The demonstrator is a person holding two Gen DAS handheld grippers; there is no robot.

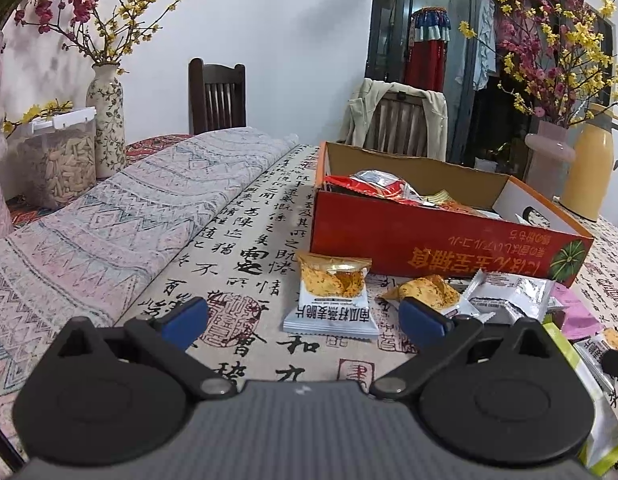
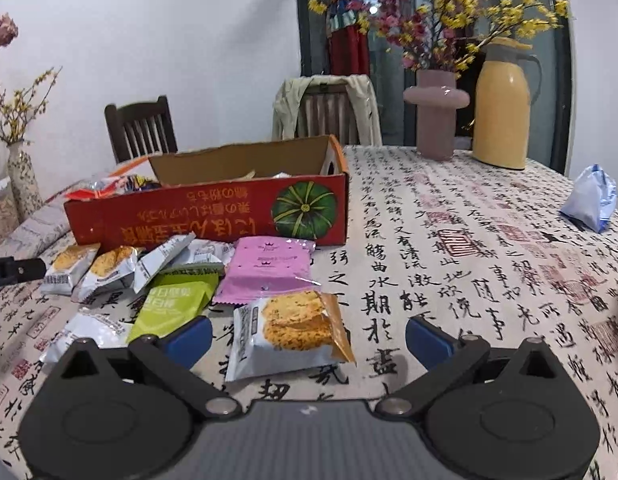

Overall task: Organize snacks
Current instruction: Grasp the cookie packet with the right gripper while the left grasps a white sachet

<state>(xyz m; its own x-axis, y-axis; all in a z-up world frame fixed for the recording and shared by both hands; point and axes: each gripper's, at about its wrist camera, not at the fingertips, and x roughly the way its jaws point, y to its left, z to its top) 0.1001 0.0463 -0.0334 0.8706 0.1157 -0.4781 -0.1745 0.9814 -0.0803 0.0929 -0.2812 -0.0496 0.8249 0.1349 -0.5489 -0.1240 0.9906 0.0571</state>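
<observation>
Right gripper (image 2: 309, 338) agape; snack packets (image 1: 383, 188) inside red box (image 2: 213, 216).

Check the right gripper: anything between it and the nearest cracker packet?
Nothing visible. The right gripper is open, and the cracker packet lies flat on the tablecloth just ahead, between its fingers, nearer the left one.

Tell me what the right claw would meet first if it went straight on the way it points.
Probably the oat-crisp packet lying between the open fingers of the right claw; depth is unclear, so it may pass just above it.
</observation>
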